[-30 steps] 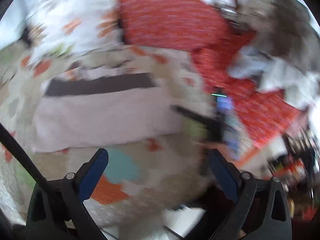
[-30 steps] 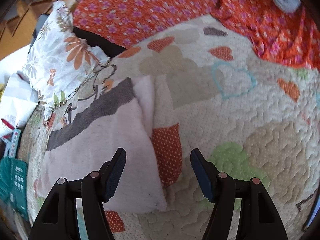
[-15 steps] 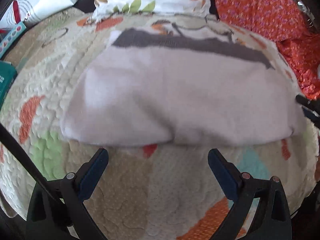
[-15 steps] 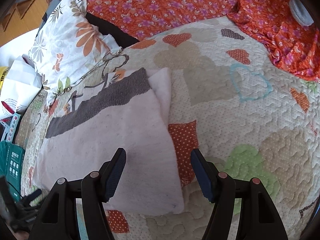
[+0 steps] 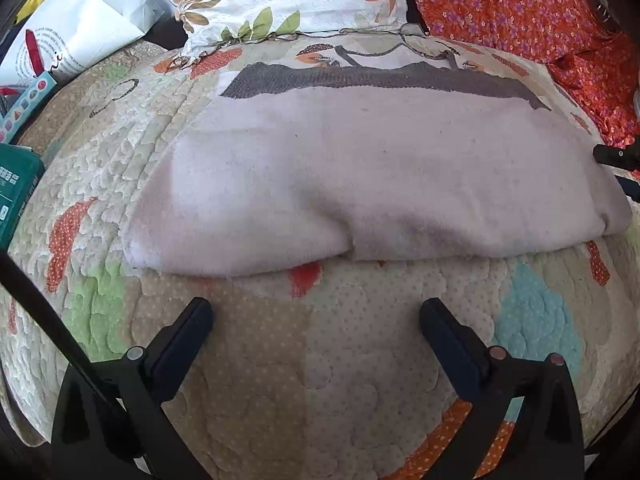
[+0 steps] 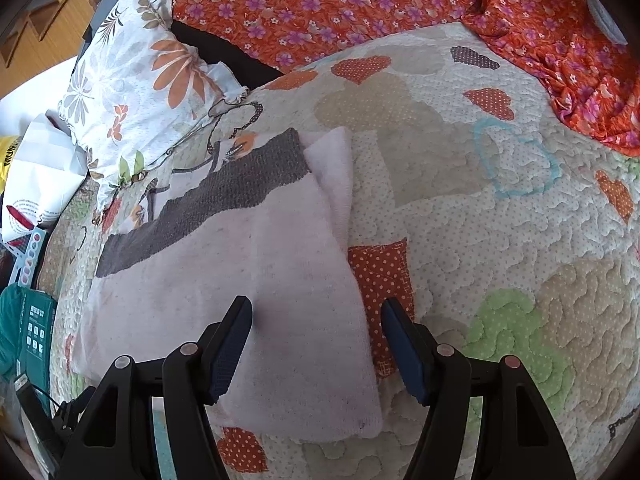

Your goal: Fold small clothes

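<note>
A pale pink garment (image 5: 360,176) with a dark grey band along its far edge lies folded flat on the patchwork quilt (image 5: 360,360). My left gripper (image 5: 316,316) hovers open just short of the garment's near edge, nothing between its fingers. In the right wrist view the same garment (image 6: 240,280) lies on the quilt (image 6: 500,240). My right gripper (image 6: 316,320) stands open over the garment's right edge, with cloth below the gap and the pads apart from it. The right gripper's tip (image 5: 616,156) shows at the far right of the left wrist view.
A floral pillow (image 6: 136,92) lies beyond the garment. An orange flowered sheet (image 6: 360,4) covers the back and right. A white paper bag (image 5: 80,28) and a teal box (image 5: 16,196) sit at the left edge. The quilt to the right holds only its pattern.
My left gripper swung down and left from a blurred view of the bed onto the garment's near edge, then settled. My right gripper has barely shifted over the garment's right edge.
</note>
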